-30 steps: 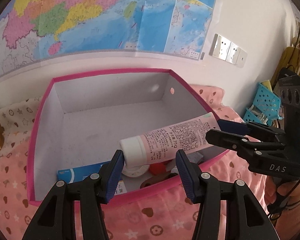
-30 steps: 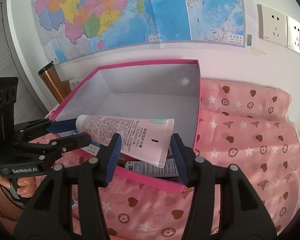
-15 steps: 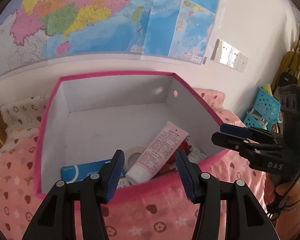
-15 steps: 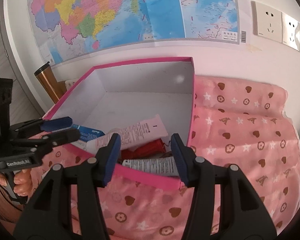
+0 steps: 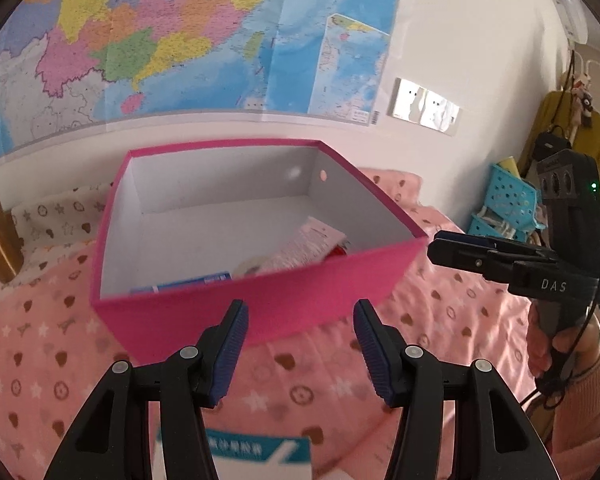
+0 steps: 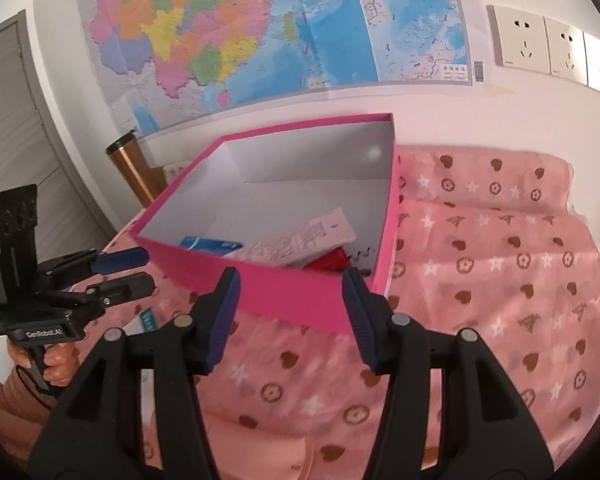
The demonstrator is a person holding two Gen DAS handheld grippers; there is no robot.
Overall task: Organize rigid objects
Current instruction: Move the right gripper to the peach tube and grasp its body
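A pink box (image 5: 260, 300) with white inside stands on the pink patterned cloth; it also shows in the right wrist view (image 6: 300, 300). A pink tube (image 5: 304, 244) lies inside it, also seen in the right wrist view (image 6: 300, 240), beside a blue packet (image 6: 212, 245) and a red item (image 6: 332, 260). My left gripper (image 5: 300, 344) is open and empty, in front of the box's near wall. My right gripper (image 6: 292, 312) is open and empty, near the box's front right. A white and teal carton (image 5: 236, 456) lies on the cloth under my left gripper.
A copper tumbler (image 6: 134, 172) stands left of the box by the wall. A map (image 6: 280, 28) and wall sockets (image 6: 548, 46) are behind. Turquoise baskets (image 5: 508, 208) sit at the far right. Each gripper appears in the other's view, the left one (image 6: 124, 268) and the right one (image 5: 460, 248).
The pink tube was let go and now lies in the box. Both grippers have drawn back from over the box toward me and are lower.
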